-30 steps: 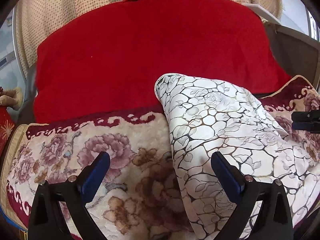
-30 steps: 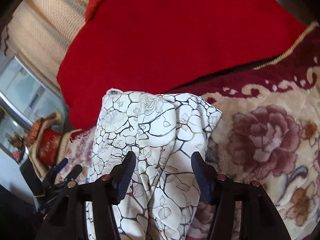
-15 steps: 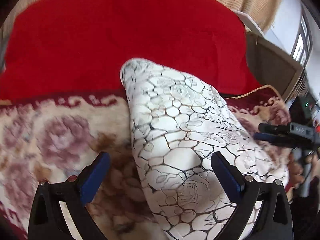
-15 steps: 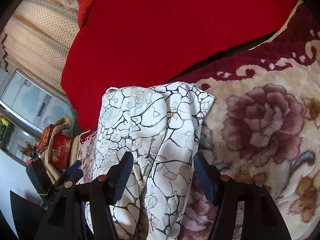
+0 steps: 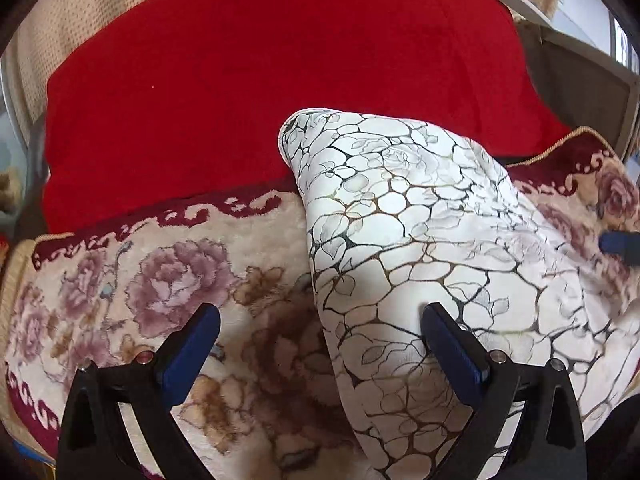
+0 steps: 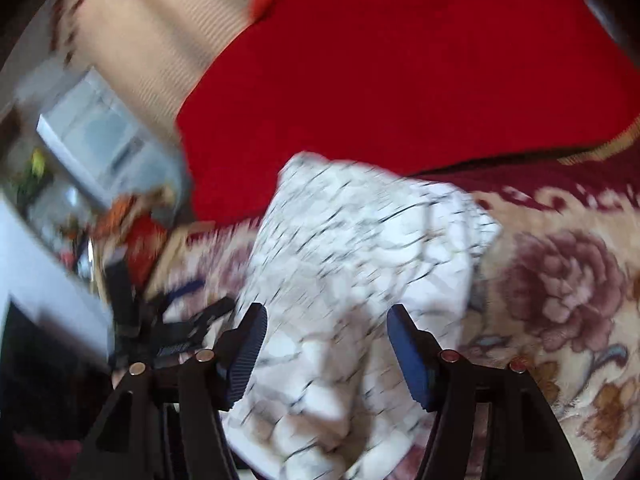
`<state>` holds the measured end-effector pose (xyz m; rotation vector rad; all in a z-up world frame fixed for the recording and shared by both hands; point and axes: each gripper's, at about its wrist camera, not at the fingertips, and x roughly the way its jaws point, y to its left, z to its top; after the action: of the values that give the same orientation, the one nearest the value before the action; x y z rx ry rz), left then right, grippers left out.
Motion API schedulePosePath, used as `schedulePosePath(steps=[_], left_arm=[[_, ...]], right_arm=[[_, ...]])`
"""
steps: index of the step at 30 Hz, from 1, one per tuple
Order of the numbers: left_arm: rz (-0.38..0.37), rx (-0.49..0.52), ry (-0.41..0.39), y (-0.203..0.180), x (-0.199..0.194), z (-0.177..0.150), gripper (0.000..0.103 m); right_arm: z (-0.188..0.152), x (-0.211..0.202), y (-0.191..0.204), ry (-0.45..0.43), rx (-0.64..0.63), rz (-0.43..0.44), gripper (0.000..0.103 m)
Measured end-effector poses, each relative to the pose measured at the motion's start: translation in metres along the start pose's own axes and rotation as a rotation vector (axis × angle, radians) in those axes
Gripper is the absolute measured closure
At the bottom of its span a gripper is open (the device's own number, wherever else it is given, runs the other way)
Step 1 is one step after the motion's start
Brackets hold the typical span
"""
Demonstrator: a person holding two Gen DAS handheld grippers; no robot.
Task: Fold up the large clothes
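Most of the folding looks done: the white garment [image 5: 420, 248] with its black crackle-and-rose print lies as a long narrow bundle on the floral plush blanket [image 5: 160, 280], its far end touching the red cushion [image 5: 260, 92]. A final fold or tidy-up probably remains. The left gripper [image 5: 320, 344] stands released, jaws wide, one pad over the cloth's near end. The right gripper [image 6: 326, 344] straddles the bundle with jaws apart; that view is blurred, but the pads seem clear of the fabric.
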<state>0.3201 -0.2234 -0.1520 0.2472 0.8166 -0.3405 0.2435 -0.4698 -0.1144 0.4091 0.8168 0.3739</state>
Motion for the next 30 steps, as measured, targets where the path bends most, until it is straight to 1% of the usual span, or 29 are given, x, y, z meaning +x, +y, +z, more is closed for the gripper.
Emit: schedulePosePath(steps=[2,3,4,5,6,7,9,12,14,16,18,20,23,24,25,27,29,30], left_arm=[[0.001,0.008,-0.003,0.000,0.000,0.000,0.002],[0.001,0.008,-0.003,0.000,0.000,-0.001,0.002],[-0.001,0.010,-0.002,0.000,-0.001,-0.001,0.002],[-0.002,0.013,0.001,-0.001,-0.001,-0.002,0.002],[0.001,0.017,0.001,-0.002,-0.001,-0.002,0.002],[0.011,0.022,-0.003,-0.003,-0.001,-0.003,0.002],[0.023,0.031,-0.012,-0.004,-0.003,-0.003,0.002],[0.023,0.033,-0.013,-0.004,-0.003,-0.004,0.002],[0.024,0.031,-0.013,-0.004,-0.004,-0.004,0.002],[0.021,0.031,-0.009,-0.003,-0.005,-0.003,0.002],[0.001,0.031,-0.007,-0.002,-0.011,-0.003,0.002],[-0.014,0.013,-0.026,0.005,-0.017,-0.002,0.002],[-0.028,-0.039,-0.019,0.019,-0.018,-0.001,0.002],[-0.044,-0.049,-0.006,0.021,-0.015,-0.001,0.002],[-0.059,-0.043,0.028,0.020,-0.008,-0.004,0.002],[-0.047,-0.007,0.073,0.012,0.004,-0.009,0.002],[-0.011,0.040,0.044,0.003,0.001,-0.010,0.002],[-0.002,0.057,0.033,0.001,-0.003,-0.008,0.002]], right_arm=[[-0.016,0.010,0.019,0.067,-0.090,-0.032,0.039],[-0.024,0.017,0.023,0.100,-0.111,-0.043,0.039],[-0.037,0.030,0.026,0.159,-0.135,-0.070,0.039],[-0.047,0.042,0.027,0.195,-0.153,-0.117,0.039],[-0.054,0.051,0.025,0.214,-0.161,-0.156,0.038],[-0.059,0.057,0.024,0.209,-0.165,-0.177,0.037],[-0.057,0.051,0.027,0.195,-0.176,-0.177,0.037],[-0.051,0.043,0.018,0.195,-0.123,-0.123,0.037],[-0.047,0.034,0.013,0.180,-0.109,-0.104,0.037],[-0.041,0.021,0.019,0.125,-0.130,-0.099,0.037],[-0.037,0.006,0.017,0.066,-0.129,-0.090,0.037],[-0.032,-0.002,0.009,0.011,-0.077,-0.107,0.037],[-0.022,-0.006,-0.015,-0.023,0.031,-0.107,0.037],[-0.021,-0.006,-0.022,-0.027,0.057,-0.115,0.037],[-0.020,-0.004,-0.029,-0.022,0.084,-0.124,0.037],[-0.021,0.008,-0.040,0.014,0.121,-0.120,0.037],[-0.025,0.028,-0.040,0.072,0.131,-0.115,0.037],[-0.027,0.037,-0.039,0.109,0.114,-0.147,0.037]])
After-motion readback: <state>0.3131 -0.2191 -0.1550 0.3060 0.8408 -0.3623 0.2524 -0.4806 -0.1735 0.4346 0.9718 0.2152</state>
